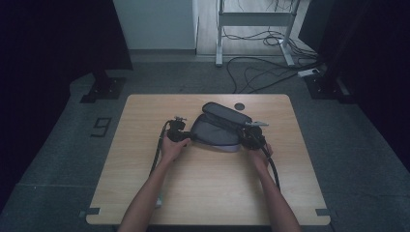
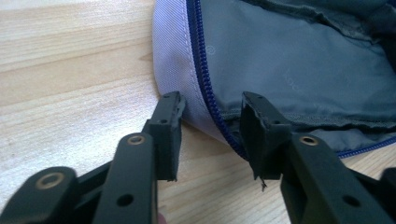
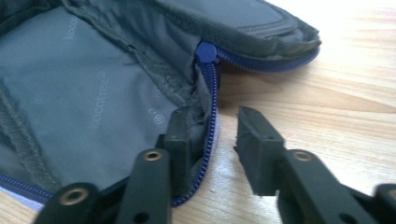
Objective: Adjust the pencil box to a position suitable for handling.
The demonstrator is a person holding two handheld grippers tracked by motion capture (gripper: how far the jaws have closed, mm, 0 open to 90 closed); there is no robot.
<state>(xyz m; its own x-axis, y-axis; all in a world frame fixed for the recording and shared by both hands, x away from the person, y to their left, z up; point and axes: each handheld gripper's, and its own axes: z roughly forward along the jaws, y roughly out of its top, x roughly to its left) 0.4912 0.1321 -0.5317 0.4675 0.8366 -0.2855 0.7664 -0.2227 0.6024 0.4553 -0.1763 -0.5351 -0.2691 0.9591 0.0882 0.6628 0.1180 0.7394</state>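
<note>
Lying mid-tabletop (image 1: 145, 193), the unzipped pouch (image 1: 217, 129) runs left-right, its flap tipped up toward the far edge. Left gripper (image 2: 212, 109) and right gripper (image 3: 215, 122) jaws are both parted, straddling its zipper rim.

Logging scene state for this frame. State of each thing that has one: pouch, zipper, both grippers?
pouch: lying on the table, flap folded back, grey lining exposed.
zipper: undone along the visible rim; blue teeth separated.
left gripper: open, jaws straddling the pouch's rim.
right gripper: open, one jaw inside the rim, the other outside over the table.
</note>
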